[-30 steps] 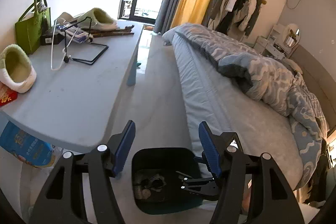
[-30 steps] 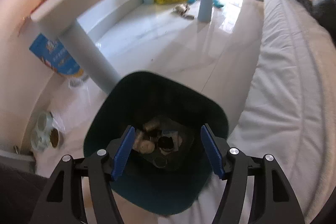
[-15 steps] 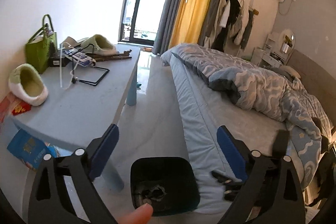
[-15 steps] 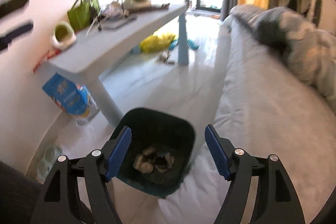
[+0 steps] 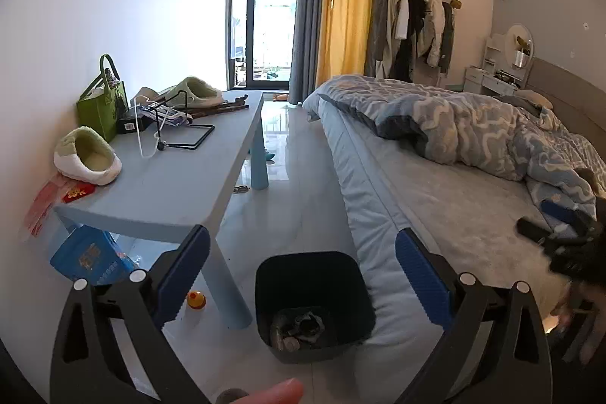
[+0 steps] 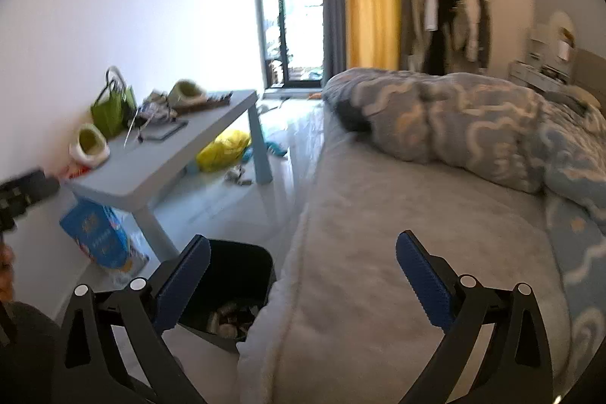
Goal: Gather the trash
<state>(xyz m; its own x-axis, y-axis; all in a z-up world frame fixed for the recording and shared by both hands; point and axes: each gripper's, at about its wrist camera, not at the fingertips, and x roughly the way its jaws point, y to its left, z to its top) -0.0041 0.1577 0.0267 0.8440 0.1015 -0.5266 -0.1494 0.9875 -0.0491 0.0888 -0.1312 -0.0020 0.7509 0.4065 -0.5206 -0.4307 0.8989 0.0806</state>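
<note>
Change: both tools have lifted away from the bin [image 5: 316,305], which earlier filled the right view; their jaws have just been opening, with nothing between them.
Left tool [image 5: 301,275]: spread wide, empty, above the bin.
Right tool [image 6: 303,277]: spread wide, empty, over the bed [image 6: 378,252] beside the bin.
Trash [image 5: 299,326]: crumpled scraps at the bottom of the bin.
Bin: on the floor, between the counter [image 5: 170,177] leg and the bed.
Bottle cap [image 5: 196,299]: orange, on the floor just beside the bin.
</note>
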